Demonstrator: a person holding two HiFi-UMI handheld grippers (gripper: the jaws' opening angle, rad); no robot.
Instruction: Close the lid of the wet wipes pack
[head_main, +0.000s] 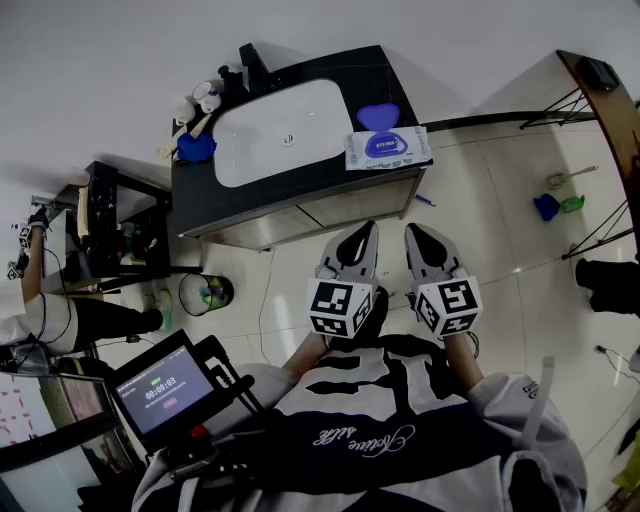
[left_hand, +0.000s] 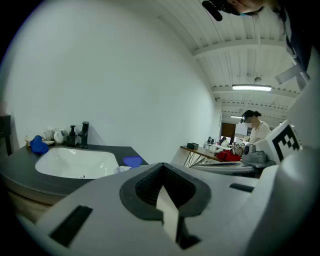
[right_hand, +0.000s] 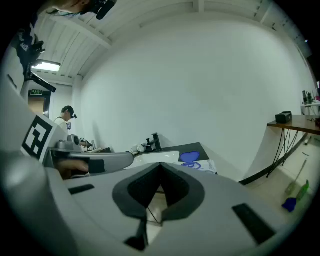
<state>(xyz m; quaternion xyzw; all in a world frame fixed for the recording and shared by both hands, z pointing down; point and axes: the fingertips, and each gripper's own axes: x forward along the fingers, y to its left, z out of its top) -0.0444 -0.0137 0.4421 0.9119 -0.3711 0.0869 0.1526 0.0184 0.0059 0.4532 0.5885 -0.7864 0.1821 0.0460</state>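
The wet wipes pack (head_main: 388, 152) lies flat at the right end of the dark counter (head_main: 205, 205), just beside the white basin (head_main: 280, 140). Its right corner is close to the counter's end and its front side is near the front edge. Its blue lid (head_main: 378, 117) stands flipped open on the wall side.

Both grippers are held back near the person's body, well apart from the counter, pointing towards it side by side over the pale tiled floor (head_main: 470, 200). The left gripper (head_main: 364, 234) has its jaws pressed together with nothing between them. The right gripper (head_main: 418, 236) is the same, tips meeting and empty.

Between the grippers and the cabinet front the floor is open. Right of the counter there is free floor up to a wooden table (head_main: 600, 80) on thin metal legs, with small blue and green things (head_main: 546, 207) by it. The left is tighter: a round bin (head_main: 205, 293) stands by the cabinet's corner, with a dark shelf unit (head_main: 110, 225) just beyond. A tap (head_main: 250, 62) and a few small bottles (head_main: 198, 98) crowd the basin's back left corner.

The pack's top carries a blue oval label with white print, too small to read. The screen (head_main: 160, 388) at lower left shows a row of digits like a timer, which I can't read with certainty. The cursive lettering across the person's dark top (head_main: 360, 437) isn't legible. Each gripper carries a marker cube (head_main: 340, 306) of black-and-white squares.
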